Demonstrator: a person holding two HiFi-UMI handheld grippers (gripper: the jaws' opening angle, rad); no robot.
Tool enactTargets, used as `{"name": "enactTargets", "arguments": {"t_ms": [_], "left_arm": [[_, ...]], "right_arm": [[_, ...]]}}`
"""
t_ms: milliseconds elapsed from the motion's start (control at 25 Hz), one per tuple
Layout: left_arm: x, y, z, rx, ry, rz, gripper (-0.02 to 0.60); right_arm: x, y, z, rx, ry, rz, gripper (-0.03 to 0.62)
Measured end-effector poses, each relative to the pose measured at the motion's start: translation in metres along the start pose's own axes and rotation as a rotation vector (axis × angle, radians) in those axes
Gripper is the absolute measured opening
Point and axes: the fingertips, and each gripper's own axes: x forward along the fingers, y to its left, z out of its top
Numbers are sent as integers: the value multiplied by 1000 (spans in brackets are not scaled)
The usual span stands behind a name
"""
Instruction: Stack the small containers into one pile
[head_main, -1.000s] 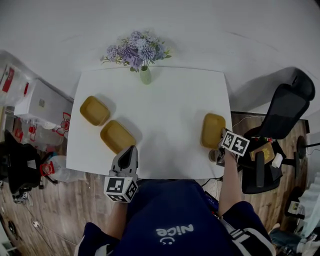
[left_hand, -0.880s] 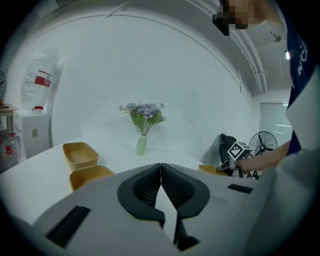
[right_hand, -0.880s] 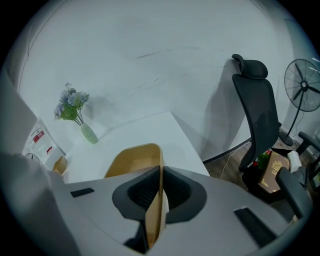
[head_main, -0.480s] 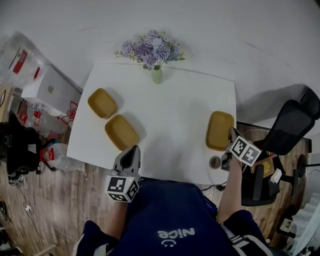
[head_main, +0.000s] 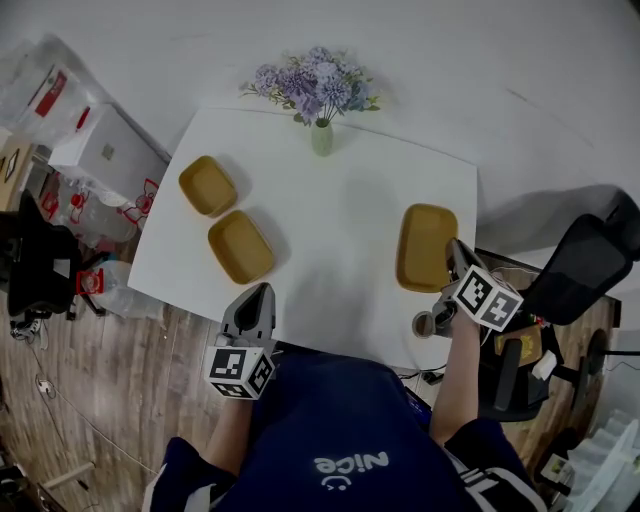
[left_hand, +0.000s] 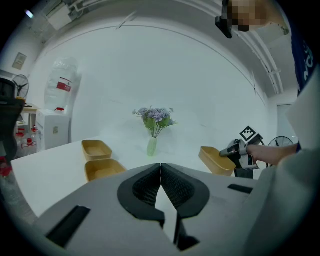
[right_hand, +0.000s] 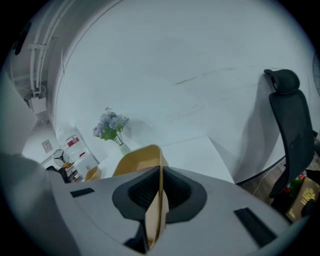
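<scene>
The right gripper (right_hand: 160, 172) is clamped on the thin near rim of the right tray (right_hand: 137, 161), the yellow wall squeezed flat between its pads. In the head view this gripper (head_main: 451, 253) sits at the table's (head_main: 340, 215) right near corner, with the right tray (head_main: 425, 245) stretching away from it along the right edge. Whether that tray rests on the table or is lifted I cannot tell. The left gripper (left_hand: 160, 167) has its jaws pressed together with nothing between them. It hangs at the table's near edge (head_main: 260, 292), left of centre, touching no tray. Just beyond it on the left lies the near tray (head_main: 240, 246), and the far tray (head_main: 207, 185) sits just beside that one, further away and to the left. Both are open side up and well apart from the right tray. A vase (head_main: 321, 138) of purple flowers (head_main: 312, 85) stands at the middle of the far edge. A black chair (head_main: 585, 265) is off to the right.
</scene>
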Motion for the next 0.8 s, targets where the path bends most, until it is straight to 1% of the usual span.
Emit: {"name": "enactTargets", "arguments": {"t_ms": [80,160,320,560,680,800], "left_arm": [[-3,2,-4,-3,-4,35,20],[-8,3,-7,-4,-6,63,20],[-19,9,-12,-9,-6,94,20],[-26,32,-12,-31,-16,118,20],[-29,52,-4,-31,-27,126,20],[-39,82,7,-34,-38,147,20]], "right_arm": [[8,10,-2,-8,22,51,55],[15,19,-5,-16,33,82,55],[26,50,-7,-38,43,154,55],[44,124,-16,-86,68,285,55],[53,159,-24,-110,84,321,55],[61,193,-34,-143,106,342,55]]}}
